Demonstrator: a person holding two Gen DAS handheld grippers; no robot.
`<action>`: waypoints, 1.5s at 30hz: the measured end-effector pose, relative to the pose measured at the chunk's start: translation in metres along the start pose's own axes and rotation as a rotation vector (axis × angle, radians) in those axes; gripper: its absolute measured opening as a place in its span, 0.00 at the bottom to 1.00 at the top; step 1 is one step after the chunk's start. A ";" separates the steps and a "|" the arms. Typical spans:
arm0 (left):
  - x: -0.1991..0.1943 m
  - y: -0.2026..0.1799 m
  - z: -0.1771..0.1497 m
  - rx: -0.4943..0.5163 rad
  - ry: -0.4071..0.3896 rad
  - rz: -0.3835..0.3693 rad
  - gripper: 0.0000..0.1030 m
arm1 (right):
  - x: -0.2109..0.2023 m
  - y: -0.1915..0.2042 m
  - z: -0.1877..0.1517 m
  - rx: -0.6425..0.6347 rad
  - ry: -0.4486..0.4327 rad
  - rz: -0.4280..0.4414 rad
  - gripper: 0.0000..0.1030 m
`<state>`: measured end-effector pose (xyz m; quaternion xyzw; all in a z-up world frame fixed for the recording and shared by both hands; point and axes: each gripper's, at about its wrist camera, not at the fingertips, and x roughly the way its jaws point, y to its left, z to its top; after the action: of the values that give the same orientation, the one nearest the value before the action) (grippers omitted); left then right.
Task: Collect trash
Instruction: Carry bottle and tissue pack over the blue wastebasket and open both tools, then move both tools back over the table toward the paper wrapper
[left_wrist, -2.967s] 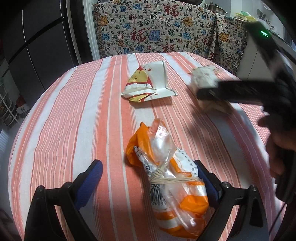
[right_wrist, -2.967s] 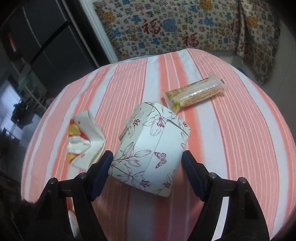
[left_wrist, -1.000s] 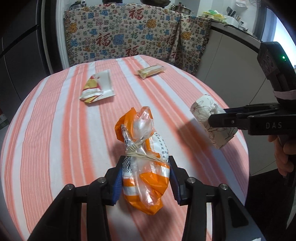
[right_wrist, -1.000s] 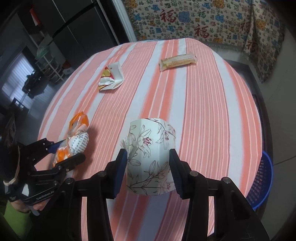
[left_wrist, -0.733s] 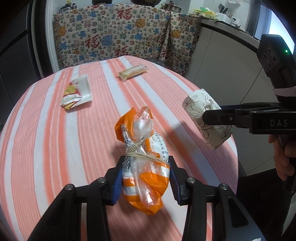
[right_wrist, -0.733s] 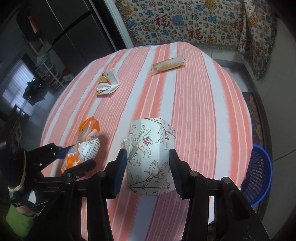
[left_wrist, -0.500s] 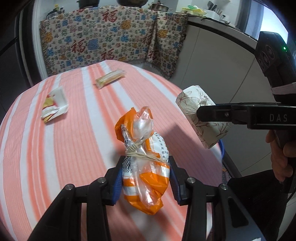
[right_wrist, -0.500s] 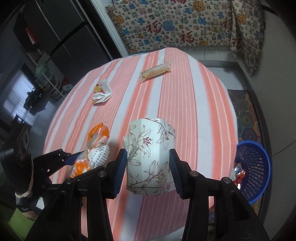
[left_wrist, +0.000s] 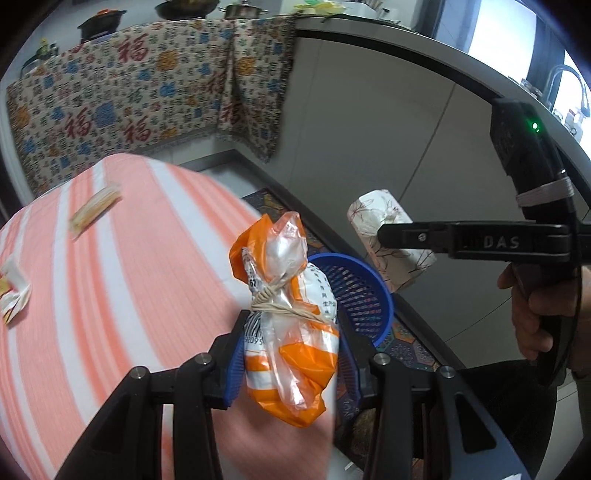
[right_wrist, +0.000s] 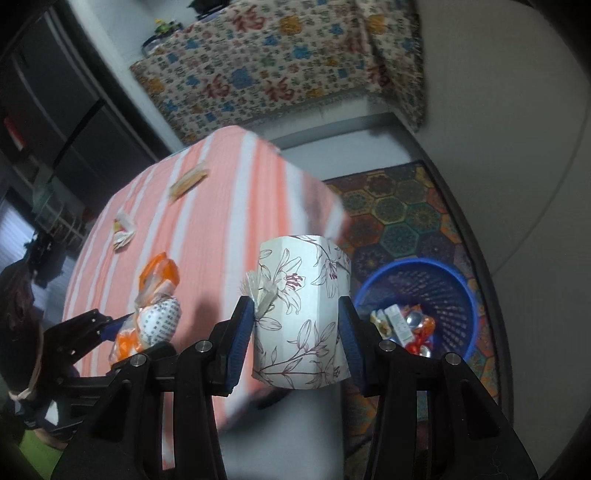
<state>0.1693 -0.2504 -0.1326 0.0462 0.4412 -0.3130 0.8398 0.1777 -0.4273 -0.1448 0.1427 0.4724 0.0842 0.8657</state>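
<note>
both claws are loaded up so one trip does it: left gripper (left_wrist: 291, 363) clamps the orange bag (left_wrist: 290, 328), right gripper (right_wrist: 295, 339) clamps the floral box (right_wrist: 301, 317), both carried off the table (left_wrist: 110, 277) toward the blue bin (right_wrist: 436, 295).

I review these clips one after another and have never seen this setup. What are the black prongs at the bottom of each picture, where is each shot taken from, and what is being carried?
No robot here: a person holds a two-finger gripper in each hand, and a fisheye camera on each one looks along its fingers.

The left wrist view shows the left gripper clamped on an orange and clear plastic bag tied with string. To its right are the other tool and the person's right hand.

The right wrist view shows the right gripper clamped on a white floral paper box.

Two wrappers lie on the striped table: a long snack wrapper and a crumpled red and white one. On the floor stands a blue basket with trash already in it.
</note>
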 end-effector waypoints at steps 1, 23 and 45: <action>0.006 -0.006 0.004 0.004 0.002 -0.008 0.43 | -0.001 -0.011 0.000 0.017 -0.003 -0.006 0.46; 0.177 -0.091 0.040 0.020 0.163 -0.066 0.43 | 0.026 -0.161 -0.008 0.339 -0.041 -0.021 0.46; 0.133 -0.071 0.035 -0.012 0.034 -0.051 0.50 | 0.023 -0.170 -0.001 0.343 -0.107 -0.140 0.92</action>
<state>0.2092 -0.3838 -0.1999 0.0352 0.4581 -0.3307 0.8244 0.1910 -0.5816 -0.2195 0.2594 0.4417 -0.0657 0.8564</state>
